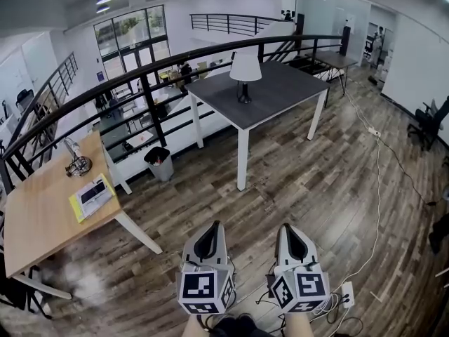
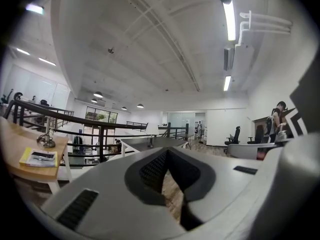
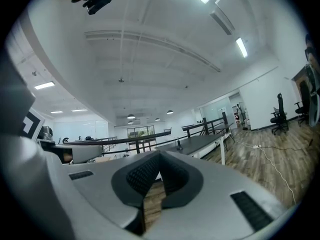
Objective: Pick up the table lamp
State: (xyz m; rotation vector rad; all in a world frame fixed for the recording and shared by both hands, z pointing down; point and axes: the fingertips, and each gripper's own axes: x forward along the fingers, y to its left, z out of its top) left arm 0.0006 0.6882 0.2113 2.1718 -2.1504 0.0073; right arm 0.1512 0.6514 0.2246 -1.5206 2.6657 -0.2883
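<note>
Table lamp, with a white shade on a dark stem and base, stands upright on a dark grey table with white legs, toward that table's far edge and near the black railing that curves behind it. Nothing touches the lamp. Both grippers sit at the bottom of the head view, side by side over the wood-plank floor, well apart from the lamp and pointing level toward its table. The left gripper has its jaws drawn together, the dark ribbed pads meeting at the tip, and nothing is between them; only floor shows through the slot behind the tip. The right gripper looks the same in its own view: jaws closed to a point and empty. To the left, a light wooden table carries a yellow-edged booklet and a small metal object that is too small to make out. A dark waste bin stands on the floor between the two tables, close to the railing. A white cable runs across the floor at the right down to a power strip just beside the right gripper, and a black office chair stands at the far right.
</note>
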